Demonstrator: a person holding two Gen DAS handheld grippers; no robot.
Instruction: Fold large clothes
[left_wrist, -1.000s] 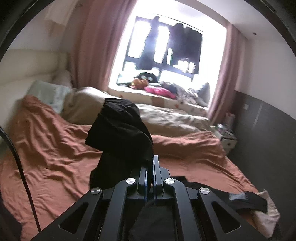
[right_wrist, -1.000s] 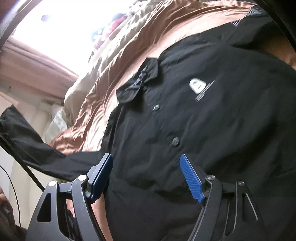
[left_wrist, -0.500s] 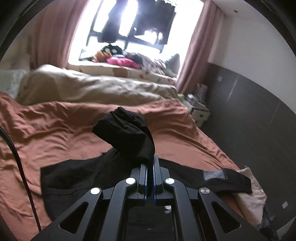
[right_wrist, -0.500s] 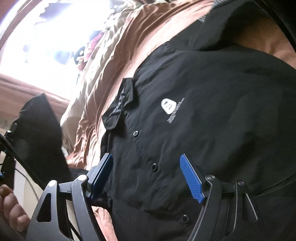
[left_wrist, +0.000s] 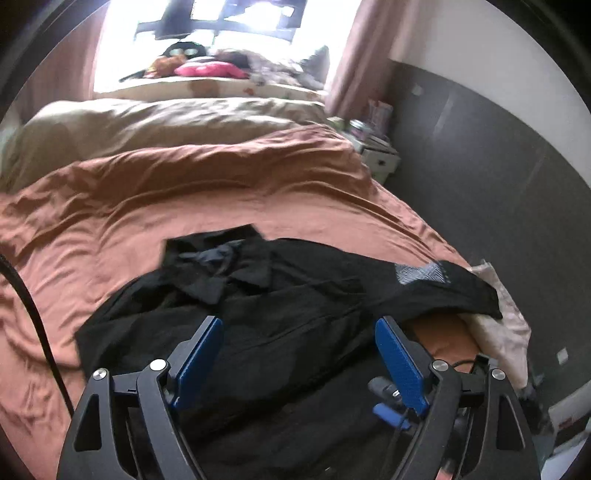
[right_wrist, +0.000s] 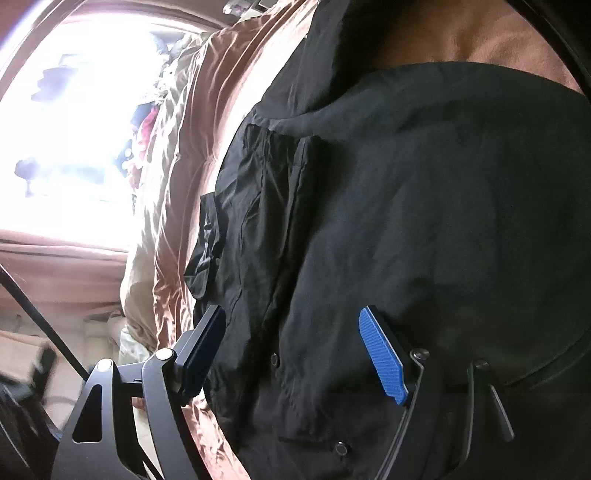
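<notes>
A black button shirt (left_wrist: 280, 306) lies spread on the rust-brown bed sheet (left_wrist: 184, 206), collar toward the far side, with one sleeve folded across its body. A sleeve with a grey patch (left_wrist: 424, 273) reaches to the right. My left gripper (left_wrist: 299, 350) is open and empty just above the shirt's near part. In the right wrist view the shirt (right_wrist: 406, 221) fills the frame, with buttons along its placket. My right gripper (right_wrist: 291, 347) is open and empty, close over the shirt front.
A beige duvet (left_wrist: 147, 122) lies at the far side of the bed under a bright window with clothes on the sill. A white nightstand (left_wrist: 380, 158) stands by the dark wall on the right. A pale cloth (left_wrist: 502, 332) hangs at the bed's right edge.
My left gripper held the black sleeve raised, carried it over the shirt, and has now opened and let it drop on the shirt. My right gripper stayed open and shifted over the shirt.
</notes>
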